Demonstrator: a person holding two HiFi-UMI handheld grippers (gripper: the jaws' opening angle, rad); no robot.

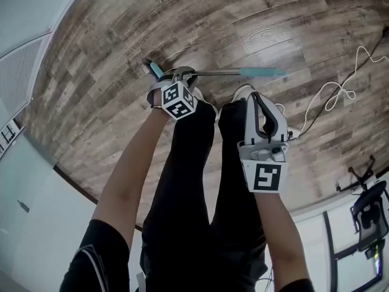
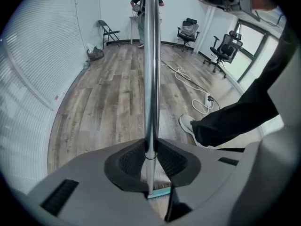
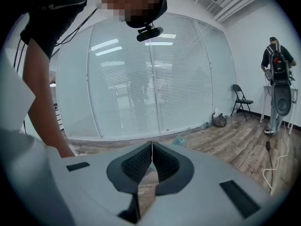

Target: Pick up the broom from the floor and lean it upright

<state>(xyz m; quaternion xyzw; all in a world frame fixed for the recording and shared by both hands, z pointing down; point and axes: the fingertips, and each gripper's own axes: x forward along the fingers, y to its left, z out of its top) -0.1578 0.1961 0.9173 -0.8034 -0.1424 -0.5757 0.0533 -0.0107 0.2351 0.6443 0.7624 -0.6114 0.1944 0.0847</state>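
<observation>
Left gripper (image 2: 150,157) is clamped on the broom (image 1: 219,73): 1 silver metal pole with teal grip sections, extending toward 3 o'clock in the head view, above the wood floor (image 1: 121,41). Right gripper (image 3: 151,161) is closed, empty.

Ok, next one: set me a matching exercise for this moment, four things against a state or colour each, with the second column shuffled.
Things
1. left gripper
2. right gripper
3. white cable
4. grip sleeve on the broom handle

States
A. teal
B. shut, nothing between the jaws
C. shut on the broom handle
D. lying in loose loops on the wooden floor

Pairs: 1-C, 2-B, 3-D, 4-A
</observation>
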